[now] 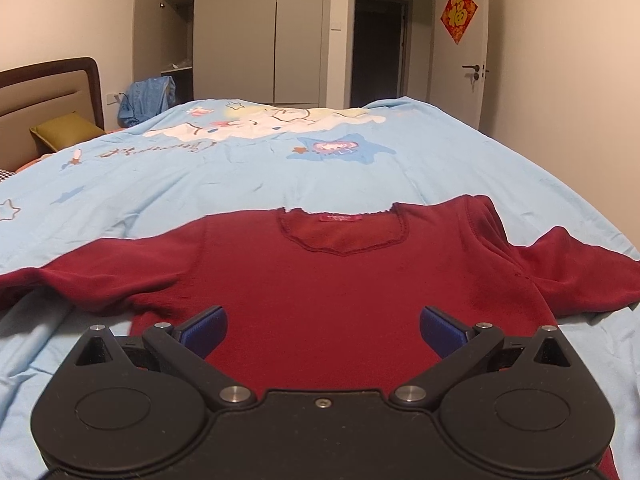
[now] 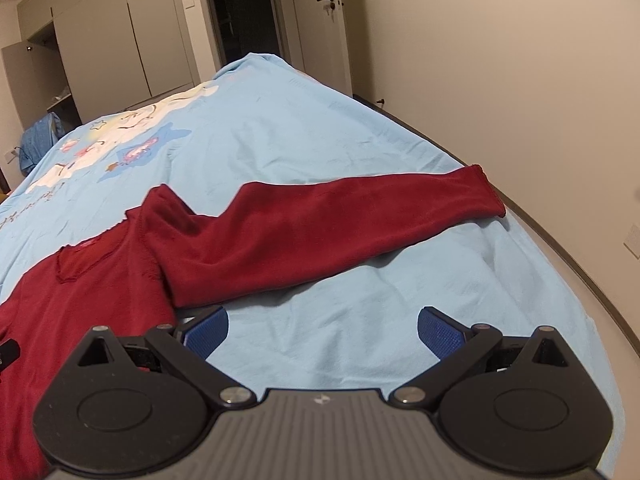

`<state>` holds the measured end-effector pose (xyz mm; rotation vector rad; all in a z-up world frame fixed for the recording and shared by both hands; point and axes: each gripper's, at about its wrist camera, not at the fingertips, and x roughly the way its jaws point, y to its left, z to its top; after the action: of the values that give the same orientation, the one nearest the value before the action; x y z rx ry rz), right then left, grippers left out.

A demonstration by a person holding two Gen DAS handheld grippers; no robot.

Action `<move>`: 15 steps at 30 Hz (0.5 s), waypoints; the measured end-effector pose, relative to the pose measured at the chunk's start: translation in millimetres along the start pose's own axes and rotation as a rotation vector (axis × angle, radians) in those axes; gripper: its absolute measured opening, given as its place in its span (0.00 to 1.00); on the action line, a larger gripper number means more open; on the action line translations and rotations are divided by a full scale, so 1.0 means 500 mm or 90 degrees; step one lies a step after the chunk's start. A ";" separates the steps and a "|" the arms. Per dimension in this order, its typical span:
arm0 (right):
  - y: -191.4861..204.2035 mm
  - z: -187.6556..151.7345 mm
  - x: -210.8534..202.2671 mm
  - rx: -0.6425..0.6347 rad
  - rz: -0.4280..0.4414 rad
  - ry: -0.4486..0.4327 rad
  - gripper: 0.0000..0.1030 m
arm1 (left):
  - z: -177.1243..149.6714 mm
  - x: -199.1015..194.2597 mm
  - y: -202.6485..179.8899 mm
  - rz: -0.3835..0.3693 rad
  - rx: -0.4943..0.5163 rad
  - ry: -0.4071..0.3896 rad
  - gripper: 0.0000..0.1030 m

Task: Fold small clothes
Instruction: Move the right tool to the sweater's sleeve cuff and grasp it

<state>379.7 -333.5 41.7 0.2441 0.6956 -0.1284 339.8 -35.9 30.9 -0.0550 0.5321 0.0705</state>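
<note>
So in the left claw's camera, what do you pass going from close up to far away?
Left claw, open over the shirt → dark red shirt → its neckline with the pink label → blue cartoon bedsheet → grey wardrobe on the far wall.

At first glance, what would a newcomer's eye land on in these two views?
The dark red sweater spread flat on the light blue cartoon-print bedsheet, neckline away from the cameras, one sleeve stretched toward the bed's edge. Next, the open left tool over the sweater's body and the open right tool over bare sheet beside it.
</note>
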 end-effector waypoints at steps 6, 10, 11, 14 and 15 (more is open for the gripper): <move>-0.035 -0.002 0.051 0.006 0.007 -0.029 1.00 | -0.025 0.059 -0.033 -0.012 0.001 0.017 0.99; -0.086 -0.011 0.070 0.036 0.035 -0.116 1.00 | -0.051 0.079 -0.044 -0.010 0.009 0.033 0.99; -0.100 -0.011 0.077 0.050 0.032 -0.129 1.00 | -0.058 0.084 -0.045 -0.008 0.012 0.037 0.99; -0.146 -0.005 0.104 0.103 0.030 -0.146 1.00 | -0.076 0.098 -0.043 -0.004 0.013 0.056 0.99; -0.160 -0.002 0.113 0.119 0.032 -0.152 1.00 | -0.080 0.102 -0.040 -0.006 0.008 0.061 0.99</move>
<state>406.1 -412.6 -9.8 0.4172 0.4398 -0.1719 364.9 -55.9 -28.8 -0.0488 0.6273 0.0560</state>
